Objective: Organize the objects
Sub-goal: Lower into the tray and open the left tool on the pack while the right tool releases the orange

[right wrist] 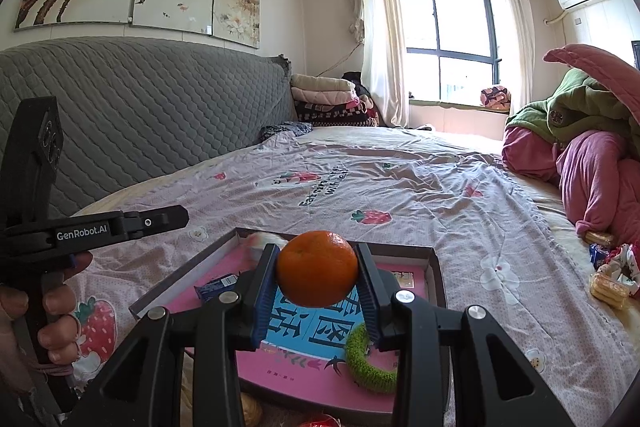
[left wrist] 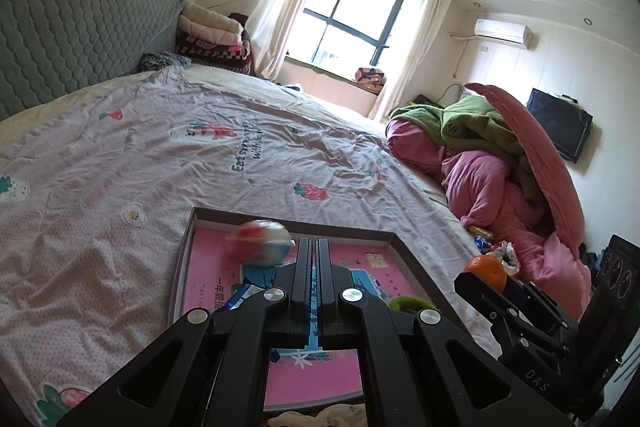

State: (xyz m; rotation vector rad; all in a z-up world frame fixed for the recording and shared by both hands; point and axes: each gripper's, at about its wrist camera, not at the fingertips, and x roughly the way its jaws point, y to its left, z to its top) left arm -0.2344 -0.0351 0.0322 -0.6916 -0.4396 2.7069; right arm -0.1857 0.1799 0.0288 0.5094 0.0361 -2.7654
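A shallow box lid with a pink printed floor lies on the strawberry-print bed sheet, and everything else sits relative to it. The right gripper hangs over the lid's middle with its blue-lined pads pressed on either side of an orange, which is clear of the lid floor. The left gripper is over the lid's near half with its jaws fully together and nothing between them. Just past its tips, by the lid's far wall, a white, red and blue round thing shows as a blur; it may be a wrapped ball, but the smear hides its shape. Inside the lid, a small blue packet lies near the left wall and a green knitted ring lies toward the near right corner. Right of the lid, well apart from it, snack packets rest by a heap of pink and green bedding. A hand grips the left tool's handle, left of the lid.
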